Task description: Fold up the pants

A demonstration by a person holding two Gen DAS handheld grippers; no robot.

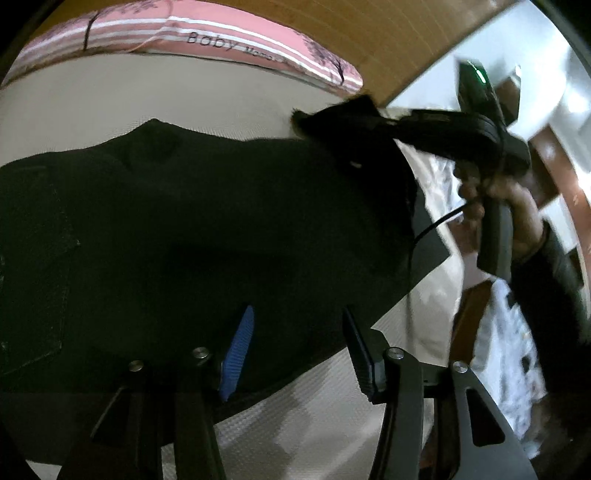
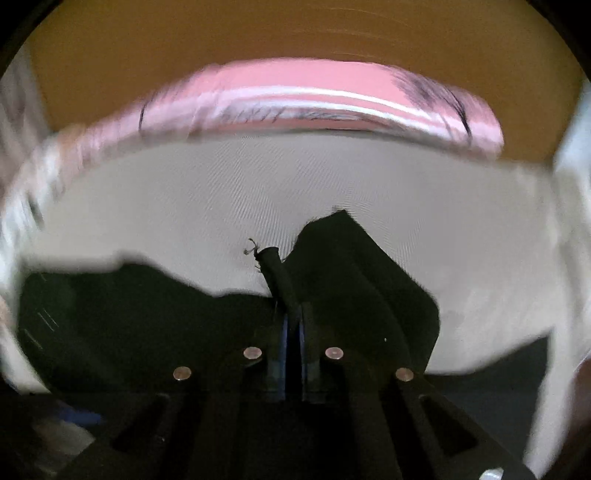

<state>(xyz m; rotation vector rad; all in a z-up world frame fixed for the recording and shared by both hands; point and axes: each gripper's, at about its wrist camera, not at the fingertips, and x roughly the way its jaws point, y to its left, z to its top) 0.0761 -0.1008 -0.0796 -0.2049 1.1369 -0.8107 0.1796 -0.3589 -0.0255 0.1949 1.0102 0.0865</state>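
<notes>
Pants (image 1: 192, 236): black garment is spread over a pale, finely textured bed surface (image 1: 92, 107); most of the left wrist view is filled by it; a stitched pocket outline is seen at its left side; one corner is lifted off the surface at the upper right
Right tool (image 2: 293, 321): its blue-padded fingers (image 2: 284, 343) are pressed together on a narrow fold of the black fabric; a rolled strip with frayed threads is seen standing up just past the tips; a raised flap of cloth is seen beside it to the right; in the left wrist view the same tool (image 1: 317, 122) is seen clamped on the lifted corner
Right hand (image 1: 517, 206): it is wrapped around the tool's handle at the right edge of the left wrist view; a dark sleeve (image 1: 546, 288) is seen behind it; a thin black cable is seen hanging below the handle
Left tool (image 1: 295, 347): fingers are held partly apart above the near edge of the pants; a blue pad (image 1: 238, 347) is seen on one finger; whether the cloth is touched cannot be told; nothing is seen gripped between them
Pillow (image 1: 207, 33): pink striped fabric with printed lettering is laid along the far edge of the bed; it is well apart from the pants
Headboard (image 2: 295, 37): brown wooden panel is seen behind the pillow
</notes>
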